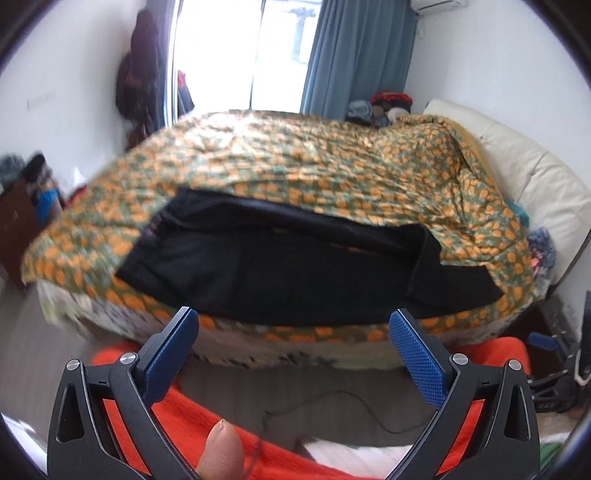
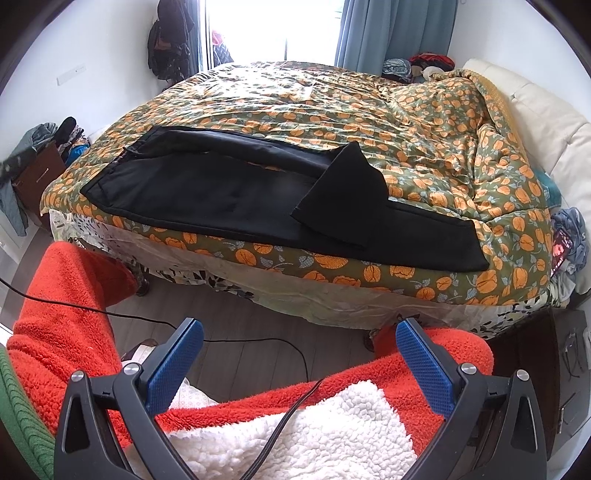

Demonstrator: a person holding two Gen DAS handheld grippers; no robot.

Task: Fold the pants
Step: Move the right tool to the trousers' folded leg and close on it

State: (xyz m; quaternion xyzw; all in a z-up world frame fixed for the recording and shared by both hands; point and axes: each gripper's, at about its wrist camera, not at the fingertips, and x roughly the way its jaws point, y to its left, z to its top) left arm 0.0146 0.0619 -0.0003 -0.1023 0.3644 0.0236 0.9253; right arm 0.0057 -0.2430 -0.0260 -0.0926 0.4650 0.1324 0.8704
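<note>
Nearest the lenses, the left gripper and the right gripper both hang with their blue-padded fingers spread wide, gripping nothing and touching nothing. Under them lie a red fleece garment on the person's lap or legs, a fingertip at the bottom edge of the left view, and a black cable across the grey floor. Beyond the fingers, well apart from both, the black pants lie flat on the near edge of the bed, on an orange-flowered quilt. Their long axis runs left to right along that edge; which end is the waist cannot be told. Towards the right end one part is folded back over the rest as a triangular flap. Farther off stand a blue curtain and a bright window.
</note>
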